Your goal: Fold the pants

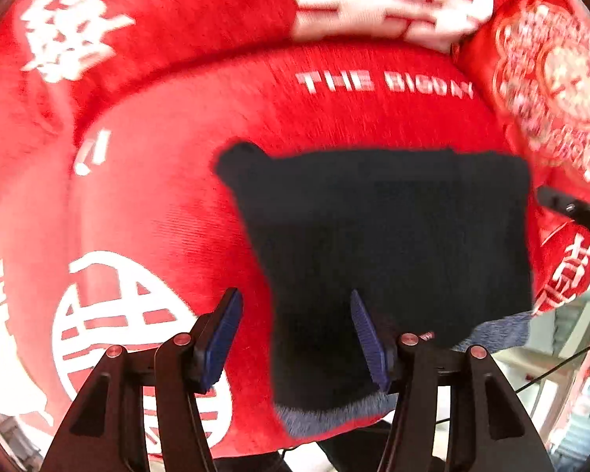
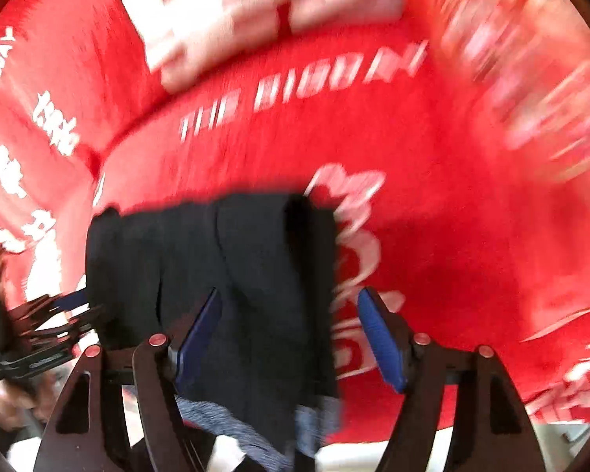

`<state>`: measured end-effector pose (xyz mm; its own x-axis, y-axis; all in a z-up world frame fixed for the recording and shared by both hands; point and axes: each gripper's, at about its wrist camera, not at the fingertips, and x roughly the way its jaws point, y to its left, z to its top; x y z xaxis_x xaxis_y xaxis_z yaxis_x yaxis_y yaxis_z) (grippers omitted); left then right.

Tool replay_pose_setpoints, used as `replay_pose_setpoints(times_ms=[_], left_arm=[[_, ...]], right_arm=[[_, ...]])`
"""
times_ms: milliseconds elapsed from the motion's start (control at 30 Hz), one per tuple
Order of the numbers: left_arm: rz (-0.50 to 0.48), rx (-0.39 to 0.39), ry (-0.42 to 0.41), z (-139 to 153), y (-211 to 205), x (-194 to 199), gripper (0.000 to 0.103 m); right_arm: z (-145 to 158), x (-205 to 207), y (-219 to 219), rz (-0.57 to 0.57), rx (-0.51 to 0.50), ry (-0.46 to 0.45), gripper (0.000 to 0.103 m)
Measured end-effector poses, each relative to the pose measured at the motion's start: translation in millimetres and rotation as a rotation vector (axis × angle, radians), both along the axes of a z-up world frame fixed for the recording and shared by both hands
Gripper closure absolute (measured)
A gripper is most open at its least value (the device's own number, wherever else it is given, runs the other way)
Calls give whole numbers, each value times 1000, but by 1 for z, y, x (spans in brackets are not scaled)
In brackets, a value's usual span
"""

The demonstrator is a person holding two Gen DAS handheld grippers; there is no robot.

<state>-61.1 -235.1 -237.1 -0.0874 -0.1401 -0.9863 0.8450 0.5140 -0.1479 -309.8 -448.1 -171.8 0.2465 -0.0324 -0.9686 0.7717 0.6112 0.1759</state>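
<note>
Our left tool [image 1: 297,338] stands wide with nothing between its ribbed blue pads [image 1: 367,338]; the right-hand pad hangs over the near left edge of the pants [image 1: 389,236], the other over bare red cloth. Our right tool [image 2: 289,338] is just as wide and also empty, straddling the right edge of the same bundle, though that view is smeared with motion. The pants lie already folded into a dark, squarish stack on the red blanket [image 1: 169,204], with a grey fleecy lining [image 1: 326,417] showing along the near edge. We judge the step in hand to be a last tidy or one more fold; to do it well we should bring each tool down over a near corner, pinch through all the layers at once, and lift both sides evenly so the stack does not skew. The fabric looks thick and limp, the lining fuzzy, so layers may slide on each other. The blanket is plush, ridged, and printed with white lettering [image 1: 385,80], soft enough to bunch if we drag across it.
</note>
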Motion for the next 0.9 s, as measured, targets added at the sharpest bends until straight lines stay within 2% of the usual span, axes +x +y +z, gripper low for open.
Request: replay_pose_setpoints(times_ms=[67,133,200,233,267,300,367,400,467,533,567,633,700,733,767,800,833,900], left_arm=[[27,-46,24,15,3,-3,45],[4,-90,54,22,6,-18,45],[-62,-128,84,20,3,-42,45],[-99,-133,88,17,0,-51,45],[-134,-124,84,9,-2,-63,45],[-149,-98,87,-2,-5,-68,45],[-171,2,109,-35,-4,-72,45],[-192,9,98,-44,-2,-73,45],[-218,-4,55,-40,-4,-76,45],[-202,-9,64,-28,-3,-71,45],[-185,-31,62,-21,-2,-68,45],[-146,-55,54,-12,2,-59,45],[-129,26,23,-25,3,-55,21],[-132,118,-20,-40,3,-52,21],[-138,160,-33,-48,3,-50,21],[-136,176,-24,-53,3,-49,21],[-122,170,-16,-50,4,-45,21],[-115,129,-32,-35,1,-42,21]], right_arm=[[35,12,18,118,-118,-79,28],[43,39,48,328,-130,-129,28],[32,58,67,473,-100,-144,28],[15,72,72,537,-78,-124,28],[-1,79,71,553,-62,-93,28],[-25,87,63,546,-27,-37,28],[-68,98,40,486,18,65,38],[-75,101,34,473,21,75,42],[-73,110,29,457,16,64,41],[-61,115,32,448,10,83,39],[-52,107,34,436,0,59,38],[-34,85,44,414,-43,31,21],[-29,62,57,418,-93,58,19],[-34,49,68,428,-100,105,19],[-47,38,77,439,-97,198,19],[-56,31,84,445,-83,272,19],[-60,20,88,434,-62,289,19],[-45,10,90,391,-77,261,19]])
